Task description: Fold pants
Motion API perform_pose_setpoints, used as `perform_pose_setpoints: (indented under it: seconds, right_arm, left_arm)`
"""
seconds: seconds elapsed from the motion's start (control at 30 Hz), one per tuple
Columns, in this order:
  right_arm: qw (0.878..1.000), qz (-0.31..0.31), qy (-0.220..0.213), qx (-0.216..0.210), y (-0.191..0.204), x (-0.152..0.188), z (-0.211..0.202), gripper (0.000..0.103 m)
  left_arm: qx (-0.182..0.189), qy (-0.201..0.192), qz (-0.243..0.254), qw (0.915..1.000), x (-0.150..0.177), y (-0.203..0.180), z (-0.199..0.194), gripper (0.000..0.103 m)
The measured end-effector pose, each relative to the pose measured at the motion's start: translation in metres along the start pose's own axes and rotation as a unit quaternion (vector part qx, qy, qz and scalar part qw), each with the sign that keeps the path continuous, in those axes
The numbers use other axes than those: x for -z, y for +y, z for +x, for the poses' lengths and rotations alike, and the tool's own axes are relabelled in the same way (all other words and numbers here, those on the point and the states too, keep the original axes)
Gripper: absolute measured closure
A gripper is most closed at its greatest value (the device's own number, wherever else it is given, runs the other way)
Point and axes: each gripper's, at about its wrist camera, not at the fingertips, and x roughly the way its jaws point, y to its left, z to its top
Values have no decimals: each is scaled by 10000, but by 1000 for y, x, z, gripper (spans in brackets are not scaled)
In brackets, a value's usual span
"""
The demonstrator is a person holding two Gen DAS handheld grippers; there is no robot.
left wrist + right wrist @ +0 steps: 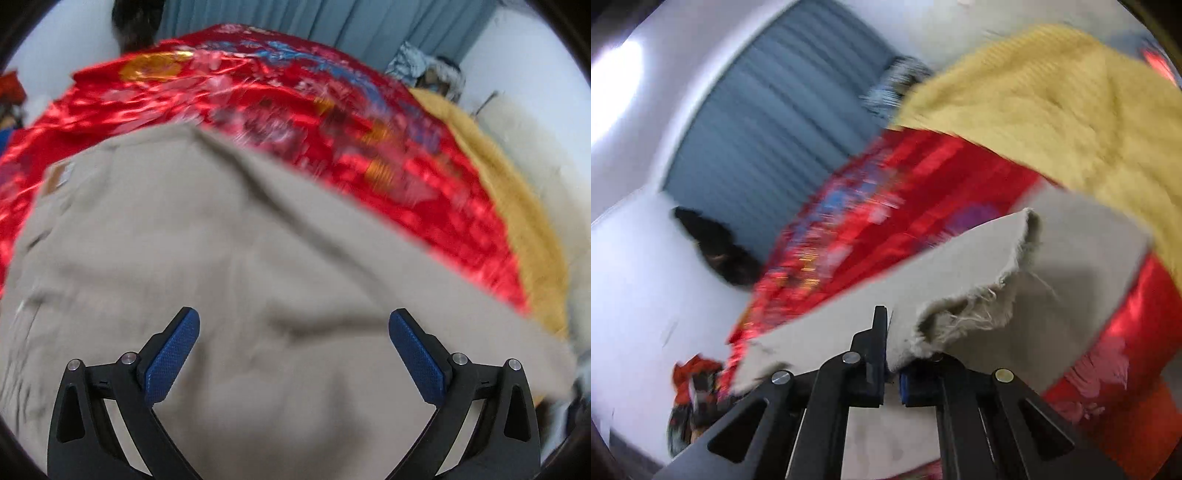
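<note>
Beige pants (207, 236) lie spread over a red patterned bedspread (258, 96). My left gripper (293, 325) is open and empty, its blue pads (173, 354) hovering just above the pants' middle. In the right wrist view, my right gripper (892, 332) is shut on the frayed hem of a pant leg (982, 273) and holds it lifted off the bedspread (886, 221). Both views are motion-blurred.
A yellow blanket (517, 206) lies along the bedspread's right side, also in the right wrist view (1052, 110). A grey-blue curtain (783, 129) hangs behind the bed. White walls surround. A dark object (716, 247) and colourful clutter (690, 402) sit by the wall.
</note>
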Motion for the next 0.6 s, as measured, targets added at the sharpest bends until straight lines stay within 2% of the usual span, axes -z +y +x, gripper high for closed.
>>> perform_pose_setpoints:
  seconds: [0.03,0.13,0.2,0.27,0.37,0.4,0.43,0.47,0.5,0.53,0.6]
  right_arm:
    - [9999,-103,-20,-132,10,-5,-6,98]
    - [9981,-349,-117,-493,31,-16,-30,98]
    - [9960,-498,-224,-701,43,-21,-47,99]
    - [9936,-591,-326,-910,51,-24,-63,99]
    - [9910,-638,-412,-1102,57,-27,-84,99]
    - [9910,-633,-404,-1110,56,-28,-86,99]
    - [9914,-631,-368,-1090,54,-27,-86,99]
    - [9919,-627,-324,-1057,52,-27,-84,99]
    - [9929,-607,-255,-987,49,-27,-80,99]
    - [9939,-559,-179,-930,44,-26,-74,99]
    - [9952,-502,-31,-843,32,-25,-61,99]
  left_arm:
    - [129,104,-150,9998,-16,1,10,1]
    - [195,312,-516,9980,-52,6,41,1]
    - [437,528,-745,9949,-69,10,59,1]
    - [567,776,-914,9912,-73,12,73,1]
    - [412,929,-1103,9887,-73,17,86,2]
    - [397,905,-1149,9884,-71,20,87,9]
    - [425,872,-1211,9879,-69,22,85,38]
    - [551,908,-1296,9859,-69,23,87,61]
    - [772,1013,-1468,9809,-68,26,90,102]
    - [814,1007,-1553,9793,-68,27,88,101]
    - [811,814,-1427,9831,-70,19,73,101]
